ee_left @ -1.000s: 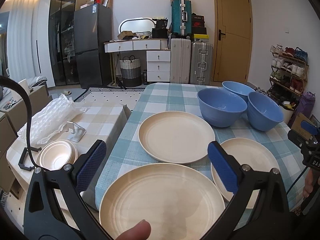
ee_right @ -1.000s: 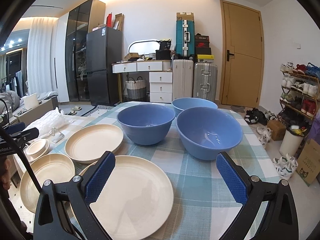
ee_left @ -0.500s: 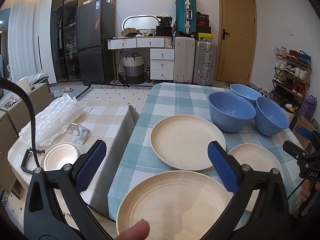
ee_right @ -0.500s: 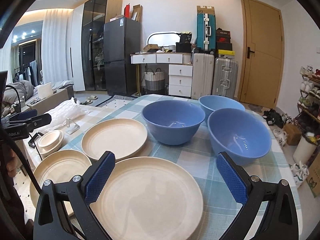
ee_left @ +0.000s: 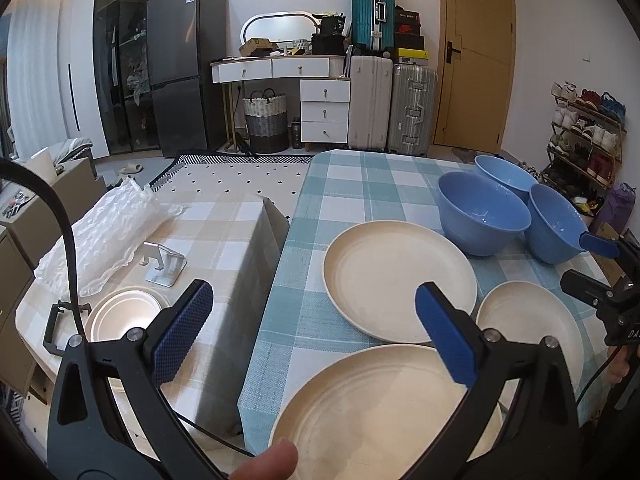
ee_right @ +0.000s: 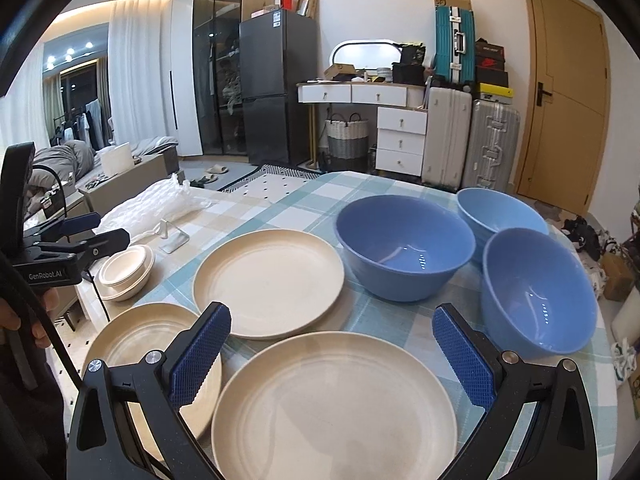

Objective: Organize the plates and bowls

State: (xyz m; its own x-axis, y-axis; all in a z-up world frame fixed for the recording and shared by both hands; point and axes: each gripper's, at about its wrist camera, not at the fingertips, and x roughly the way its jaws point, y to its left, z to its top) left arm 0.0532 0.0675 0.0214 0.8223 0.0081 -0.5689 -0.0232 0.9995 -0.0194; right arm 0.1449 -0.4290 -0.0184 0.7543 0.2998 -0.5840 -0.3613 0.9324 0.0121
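Three cream plates [ee_right: 269,280] lie flat on the near half of the checked table [ee_left: 360,176], three blue bowls [ee_right: 404,246] clustered far right. Both the left gripper [ee_left: 312,328] and the right gripper [ee_right: 330,354] hover with fingers spread wide, holding nothing. Stacking likely starts best by nipping a plate's near rim squarely and lifting it level onto its neighbour.

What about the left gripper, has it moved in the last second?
Yes. The left gripper has shifted left: the nearest plate, earlier centred between its fingers, now lies under the right finger.
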